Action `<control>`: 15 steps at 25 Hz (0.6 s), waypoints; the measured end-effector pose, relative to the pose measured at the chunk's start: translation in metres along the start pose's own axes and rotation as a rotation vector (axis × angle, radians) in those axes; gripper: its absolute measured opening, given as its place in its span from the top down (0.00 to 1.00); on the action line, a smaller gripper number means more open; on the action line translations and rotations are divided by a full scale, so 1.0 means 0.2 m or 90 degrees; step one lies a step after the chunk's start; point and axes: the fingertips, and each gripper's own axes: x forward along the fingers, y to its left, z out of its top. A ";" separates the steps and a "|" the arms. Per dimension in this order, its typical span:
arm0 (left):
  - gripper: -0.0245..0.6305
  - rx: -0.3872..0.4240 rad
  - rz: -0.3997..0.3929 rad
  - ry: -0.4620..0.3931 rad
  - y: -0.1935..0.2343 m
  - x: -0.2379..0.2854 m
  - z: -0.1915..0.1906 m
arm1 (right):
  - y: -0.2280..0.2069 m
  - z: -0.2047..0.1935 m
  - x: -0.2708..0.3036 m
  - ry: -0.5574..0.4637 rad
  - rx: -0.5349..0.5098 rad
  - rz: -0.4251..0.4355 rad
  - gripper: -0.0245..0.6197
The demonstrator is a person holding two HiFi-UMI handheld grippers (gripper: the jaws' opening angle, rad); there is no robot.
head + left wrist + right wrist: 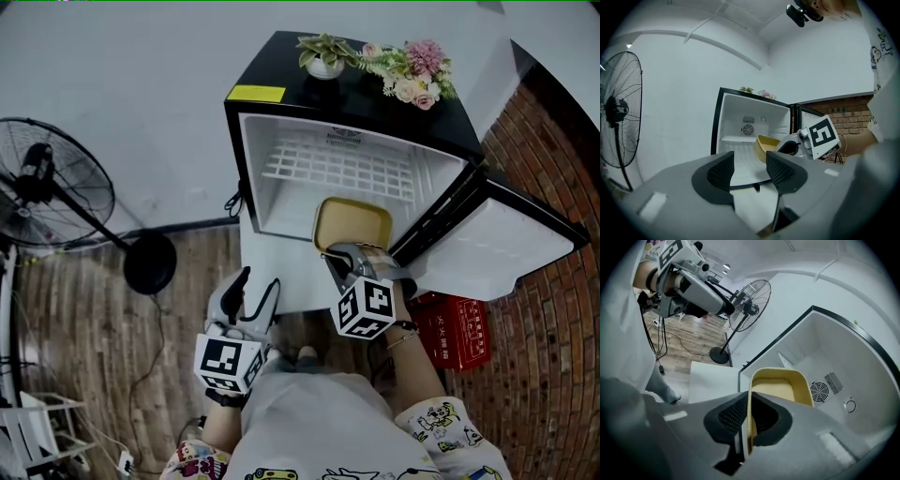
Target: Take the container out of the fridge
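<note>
Head view: yellow container (352, 225) is being held at the front edge of the open fridge (281, 75), toward its right front corner, with the near wall pinched by the right gripper (345, 261). Left gripper (259, 285) is being held outside, in front of the fridge.

Left gripper view: jaws are standing wide and nothing is being gripped (only the fridge interior shows between them).

Right gripper view: jaws are being pressed narrow on the container's thin wall, one pad inside and one outside.

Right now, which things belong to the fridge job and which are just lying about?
Job: yellow container, open fridge, right gripper shut on the container's rim, left gripper open, empty.
Lying about: fan, potted plant, flowers, red box.
</note>
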 end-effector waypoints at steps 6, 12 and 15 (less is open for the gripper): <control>0.68 -0.003 -0.010 0.019 -0.01 0.02 -0.05 | 0.07 -0.07 -0.04 -0.002 0.061 0.015 0.94; 0.71 -0.006 -0.024 0.031 -0.03 0.07 -0.07 | 0.14 -0.12 -0.08 -0.013 0.151 0.026 0.94; 0.73 -0.005 -0.029 0.031 -0.04 0.09 -0.07 | 0.17 -0.15 -0.10 -0.015 0.184 0.033 0.94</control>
